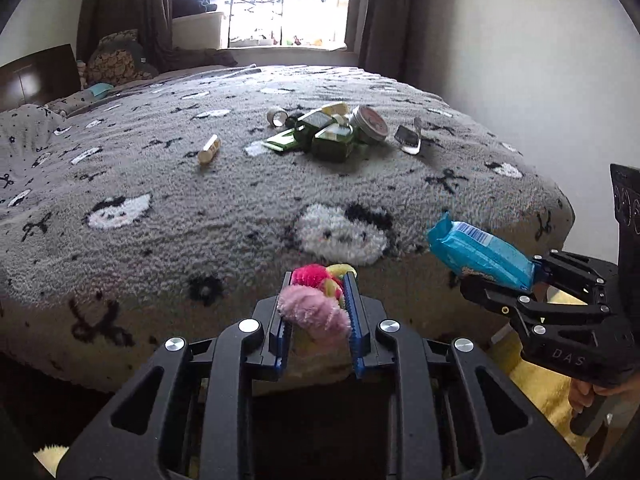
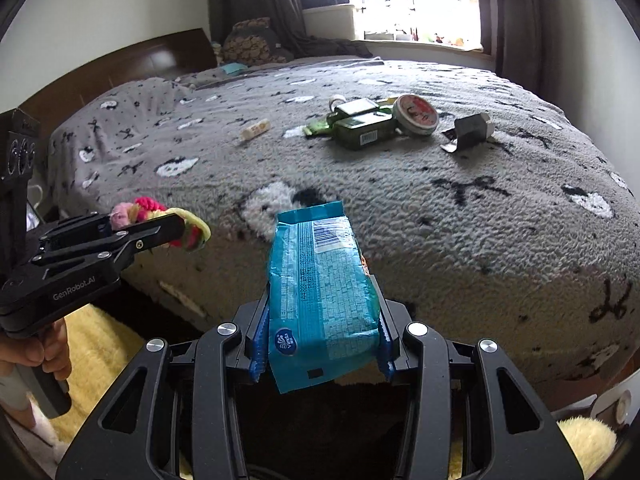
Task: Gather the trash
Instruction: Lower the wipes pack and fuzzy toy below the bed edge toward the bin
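My left gripper (image 1: pixel 318 280) is shut on a bundle of fluffy pink, red and yellow hair ties (image 1: pixel 314 304), held off the near edge of the bed; it also shows in the right wrist view (image 2: pixel 182 226). My right gripper (image 2: pixel 322 284) is shut on a blue tissue pack (image 2: pixel 320 284), also seen in the left wrist view (image 1: pixel 482 254), beside the bed's corner. On the bed lie green boxes (image 1: pixel 320 136), a round tin (image 1: pixel 370 124), a tape roll (image 1: pixel 277 117), a small tube (image 1: pixel 210 150) and a silver open carton (image 2: pixel 470 130).
The bed has a grey fluffy blanket (image 1: pixel 200 200) with black and white patterns. A wooden headboard (image 2: pixel 120 68) and pillows are at the far left. A window (image 1: pixel 272 0) with dark curtains is behind. A yellow rug (image 2: pixel 100 344) lies on the floor below.
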The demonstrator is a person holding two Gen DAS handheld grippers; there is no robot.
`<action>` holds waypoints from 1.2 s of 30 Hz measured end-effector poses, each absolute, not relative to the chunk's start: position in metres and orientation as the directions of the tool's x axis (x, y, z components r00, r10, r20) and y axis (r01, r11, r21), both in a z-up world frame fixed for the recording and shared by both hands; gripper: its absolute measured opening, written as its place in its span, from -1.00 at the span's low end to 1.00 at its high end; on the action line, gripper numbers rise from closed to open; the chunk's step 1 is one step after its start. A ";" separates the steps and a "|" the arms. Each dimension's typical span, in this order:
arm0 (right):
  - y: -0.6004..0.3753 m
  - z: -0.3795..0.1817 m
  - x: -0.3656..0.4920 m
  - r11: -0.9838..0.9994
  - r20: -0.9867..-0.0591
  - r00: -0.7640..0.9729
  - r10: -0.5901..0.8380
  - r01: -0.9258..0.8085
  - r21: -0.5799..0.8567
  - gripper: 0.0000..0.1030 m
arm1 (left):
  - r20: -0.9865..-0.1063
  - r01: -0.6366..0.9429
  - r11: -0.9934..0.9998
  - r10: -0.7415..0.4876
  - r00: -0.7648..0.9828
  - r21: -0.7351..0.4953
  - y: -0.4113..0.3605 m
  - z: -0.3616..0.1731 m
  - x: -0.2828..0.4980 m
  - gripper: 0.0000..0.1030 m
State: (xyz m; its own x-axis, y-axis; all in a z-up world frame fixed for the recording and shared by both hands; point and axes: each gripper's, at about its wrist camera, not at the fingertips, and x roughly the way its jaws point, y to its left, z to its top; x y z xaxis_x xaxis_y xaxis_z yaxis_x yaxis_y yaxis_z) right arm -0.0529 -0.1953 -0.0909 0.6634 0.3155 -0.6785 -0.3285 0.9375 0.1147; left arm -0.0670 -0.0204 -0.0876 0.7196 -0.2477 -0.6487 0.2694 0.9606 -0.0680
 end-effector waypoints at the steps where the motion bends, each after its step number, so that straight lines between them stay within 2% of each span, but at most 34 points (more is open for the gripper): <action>1: -0.193 -0.097 -0.056 0.938 -0.693 0.654 0.305 -0.331 0.100 -0.17 | -0.661 0.275 0.959 -0.249 0.708 -0.068 -0.020 -0.094 -0.071 -0.57; 4: -0.190 -0.119 -0.064 0.942 -0.742 0.609 0.280 -0.325 0.088 -0.17 | -0.700 0.281 0.956 -0.253 0.667 -0.077 -0.020 -0.115 -0.080 -0.57; 8: -0.188 -0.149 -0.067 0.940 -0.796 0.528 0.296 -0.310 0.145 -0.17 | -0.773 0.276 0.957 -0.238 0.587 -0.085 -0.019 -0.159 -0.085 -0.57; 15: -0.182 -0.193 -0.060 0.950 -0.870 0.415 0.266 -0.268 0.162 -0.17 | -0.860 0.259 0.945 -0.296 0.416 -0.200 -0.010 -0.219 -0.080 -0.57; 20: -0.183 -0.218 -0.053 0.941 -0.896 0.324 0.304 -0.247 0.230 -0.17 | -0.884 0.236 0.948 -0.290 0.367 -0.213 -0.003 -0.239 -0.074 -0.57; 31: -0.178 -0.250 -0.041 0.938 -0.921 0.235 0.310 -0.235 0.256 -0.13 | -0.925 0.294 0.936 -0.275 0.263 -0.194 -0.023 -0.263 -0.069 -0.52; 34: -0.179 -0.254 -0.041 0.933 -0.920 0.223 0.322 -0.239 0.269 -0.11 | -0.934 0.293 0.936 -0.269 0.237 -0.195 -0.027 -0.268 -0.069 -0.47; 36: -0.180 -0.256 -0.040 0.933 -0.920 0.219 0.326 -0.232 0.276 -0.07 | -0.937 0.288 0.938 -0.265 0.229 -0.194 -0.026 -0.269 -0.070 -0.30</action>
